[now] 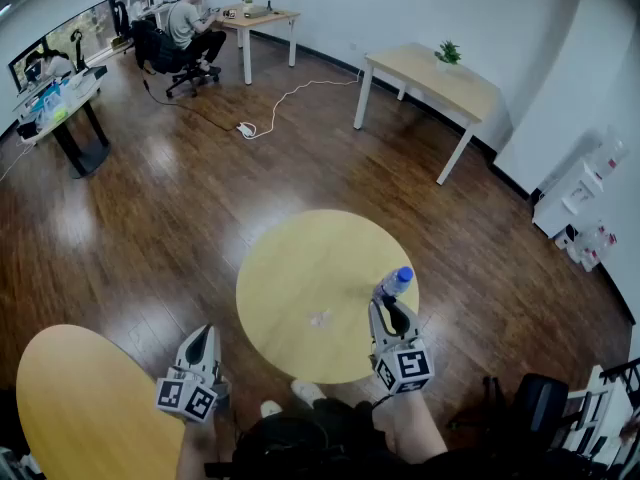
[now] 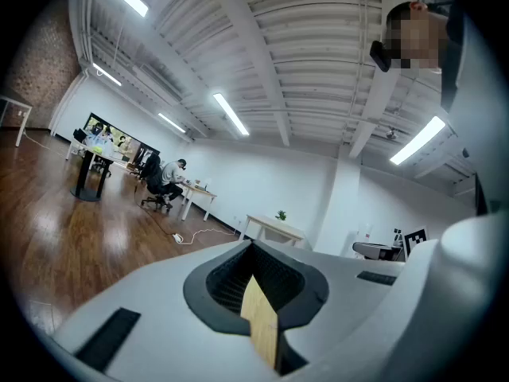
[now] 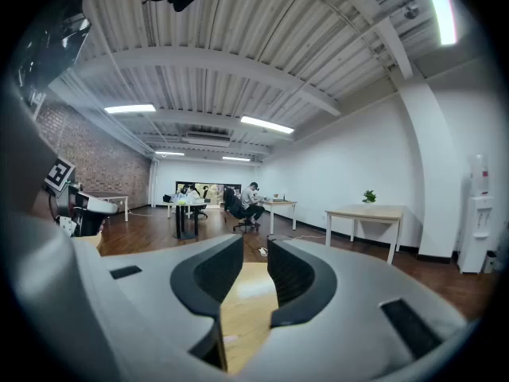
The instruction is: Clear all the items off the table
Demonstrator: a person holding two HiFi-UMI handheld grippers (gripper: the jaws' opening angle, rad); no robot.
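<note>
A clear plastic bottle with a blue cap is on the round yellow tabletop, near its right edge and directly ahead of the tips of the right tongs. Its lower end is covered by those tips in the head view, so I cannot tell whether it stands or leans, or whether the two touch. In the right gripper view the right tongs stand slightly apart, with only bare tabletop in the gap; the bottle is out of sight there. The left tongs hang off the tabletop's left edge, well apart from the bottle. In their own view the left tongs are closed together and empty. A small pale scrap, too small to identify, lies near the middle of the tabletop.
</note>
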